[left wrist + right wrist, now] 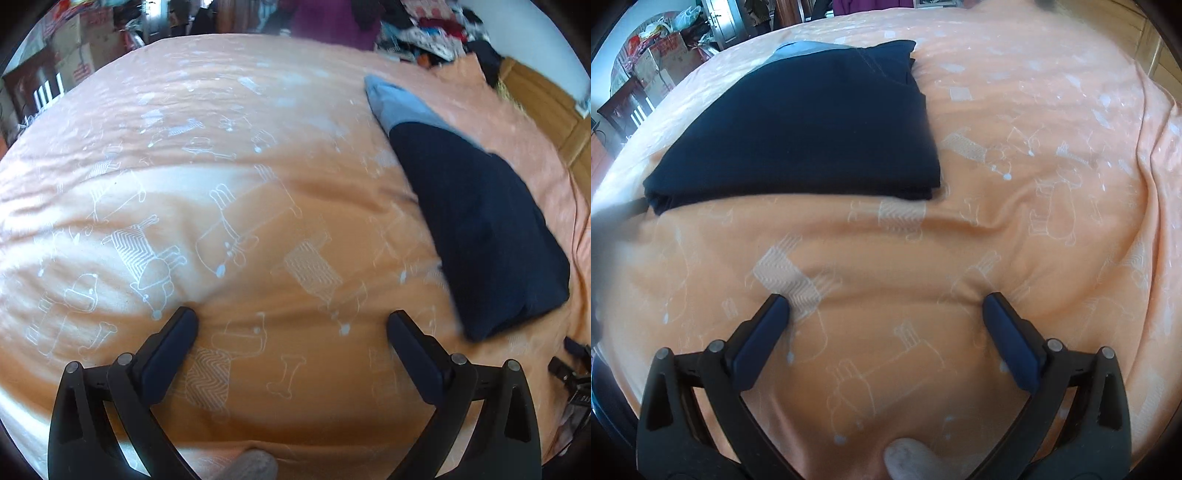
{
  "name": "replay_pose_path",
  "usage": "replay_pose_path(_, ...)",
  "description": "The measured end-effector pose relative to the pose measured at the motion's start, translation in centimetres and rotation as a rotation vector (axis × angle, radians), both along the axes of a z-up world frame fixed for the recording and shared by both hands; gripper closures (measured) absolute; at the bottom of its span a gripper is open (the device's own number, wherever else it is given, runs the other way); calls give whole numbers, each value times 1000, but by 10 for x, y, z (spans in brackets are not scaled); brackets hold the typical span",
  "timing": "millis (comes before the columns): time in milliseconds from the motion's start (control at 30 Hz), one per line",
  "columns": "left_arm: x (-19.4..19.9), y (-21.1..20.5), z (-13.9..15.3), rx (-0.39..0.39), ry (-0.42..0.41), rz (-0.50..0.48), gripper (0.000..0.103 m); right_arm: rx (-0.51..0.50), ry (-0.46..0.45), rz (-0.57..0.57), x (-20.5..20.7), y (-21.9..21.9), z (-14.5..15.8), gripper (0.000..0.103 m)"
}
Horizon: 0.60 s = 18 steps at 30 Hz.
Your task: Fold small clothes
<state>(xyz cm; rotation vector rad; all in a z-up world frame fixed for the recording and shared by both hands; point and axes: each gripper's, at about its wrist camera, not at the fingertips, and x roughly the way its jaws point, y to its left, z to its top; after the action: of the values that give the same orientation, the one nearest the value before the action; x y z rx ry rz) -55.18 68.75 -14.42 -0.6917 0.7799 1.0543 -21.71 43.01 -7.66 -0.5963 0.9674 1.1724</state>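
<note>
A folded dark navy garment (484,225) lies on the orange bedsheet (229,192), with a light blue-grey folded piece (399,105) sticking out beyond its far end. The left wrist view has it at the right. My left gripper (291,321) is open over bare sheet, left of the garment and apart from it. The right wrist view puts the same navy garment (809,125) at the upper left, the grey piece (805,48) behind it. My right gripper (886,304) stands open over the sheet (1015,184), nearer than the garment, with nothing between its fingers.
The sheet carries white cartoon-dog prints and is creased. A heap of clothes (428,33) lies at the bed's far right corner beside a wooden headboard (546,110). Cardboard boxes (665,59) stand past the far left edge. A dark strap (572,365) lies at the right.
</note>
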Motion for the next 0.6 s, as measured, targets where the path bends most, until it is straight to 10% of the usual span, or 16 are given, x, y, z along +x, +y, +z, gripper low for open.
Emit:
replay_pose_path(367, 9, -2, 2, 44, 69, -7, 0, 58, -30, -2, -12, -14, 7, 0)
replay_pose_path(600, 23, -27, 50, 213, 86, -41, 0, 101, -1, 38, -16, -24, 36, 0)
